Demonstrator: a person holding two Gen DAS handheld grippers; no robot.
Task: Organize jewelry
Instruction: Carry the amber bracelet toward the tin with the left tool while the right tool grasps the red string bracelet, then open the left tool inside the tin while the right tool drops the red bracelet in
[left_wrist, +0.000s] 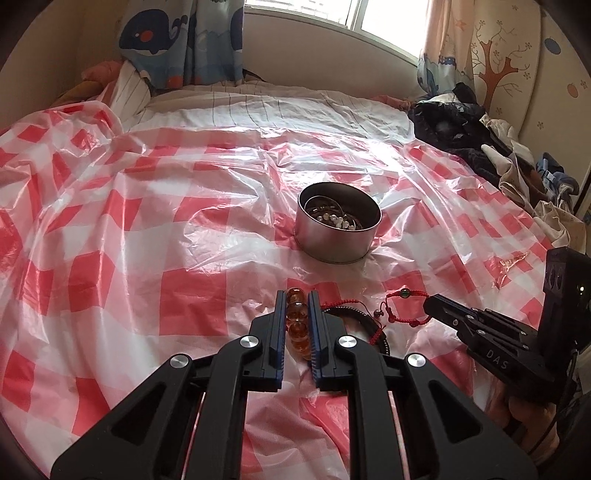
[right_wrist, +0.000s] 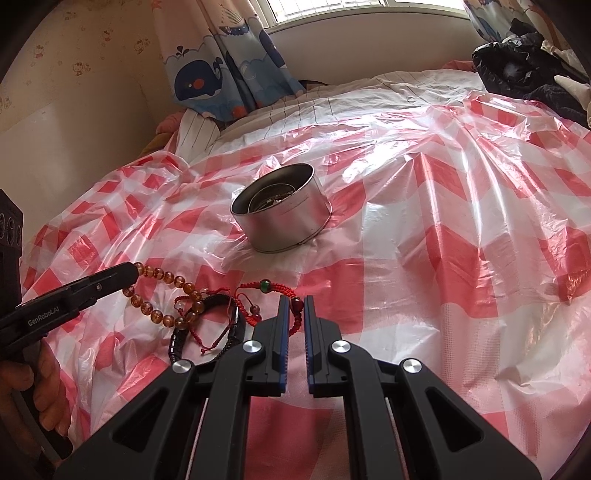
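Jaws clamped: left gripper (left_wrist: 297, 317) pinched the amber bead strand (right_wrist: 162, 291); right gripper (right_wrist: 293, 306) pinched the red cord bracelet (right_wrist: 258, 295).

Some jewelry already lay in the metal tin (left_wrist: 338, 236); a black bracelet (right_wrist: 207, 325) waited on the checked sheet (left_wrist: 147, 221).

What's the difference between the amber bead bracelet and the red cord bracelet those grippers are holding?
The amber bead bracelet is a loop of round, translucent orange beads; the red cord bracelet is thin braided string with one green bead. The amber one is pinched by the left hand-held gripper, the red one by the right hand-held gripper. Both trail onto the checked plastic sheet, outside the metal tin.
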